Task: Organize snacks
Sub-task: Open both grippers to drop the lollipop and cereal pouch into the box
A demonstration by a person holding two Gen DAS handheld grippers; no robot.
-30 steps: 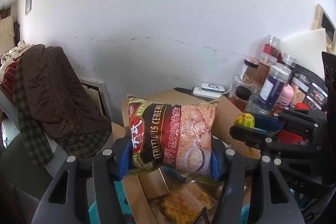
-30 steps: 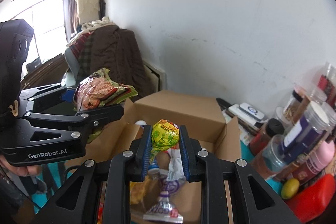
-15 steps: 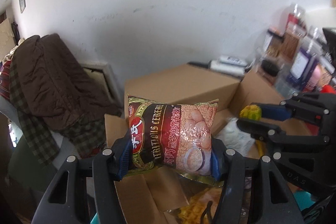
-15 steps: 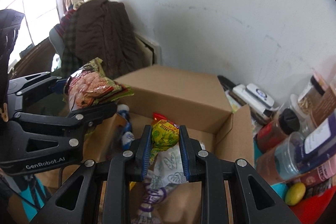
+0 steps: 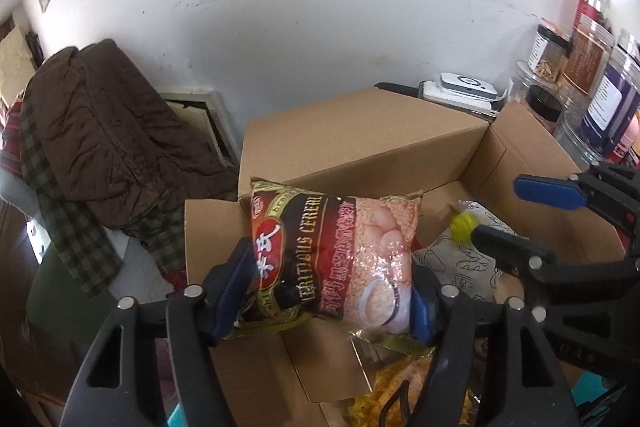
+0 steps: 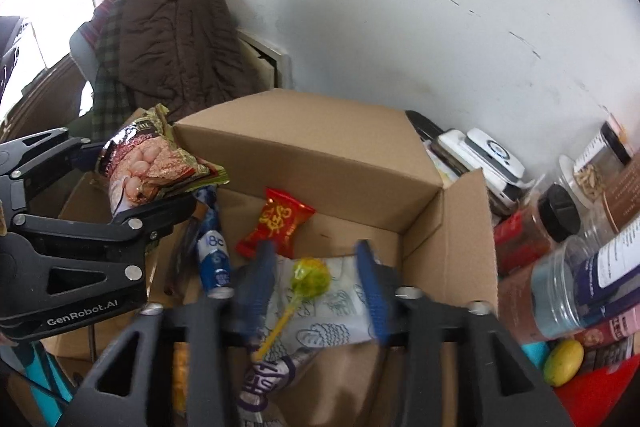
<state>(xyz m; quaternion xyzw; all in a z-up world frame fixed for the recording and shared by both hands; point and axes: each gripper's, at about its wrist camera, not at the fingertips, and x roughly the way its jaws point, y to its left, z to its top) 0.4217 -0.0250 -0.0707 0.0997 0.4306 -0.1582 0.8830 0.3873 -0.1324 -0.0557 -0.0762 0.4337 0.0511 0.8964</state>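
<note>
Now-freed yellow lollipop (image 6: 311,277) between opening right gripper (image 6: 316,291) pads; red-gold cereal bag (image 5: 332,259) in opening left gripper (image 5: 324,291).

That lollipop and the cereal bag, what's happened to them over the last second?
Both claws came down over the cardboard box. The right claw is opening: the lollipop is free between its blue pads, over a white packet. The left claw is opening too, but the cereal bag still sits between its pads. The jars beside the box stayed put.
</note>
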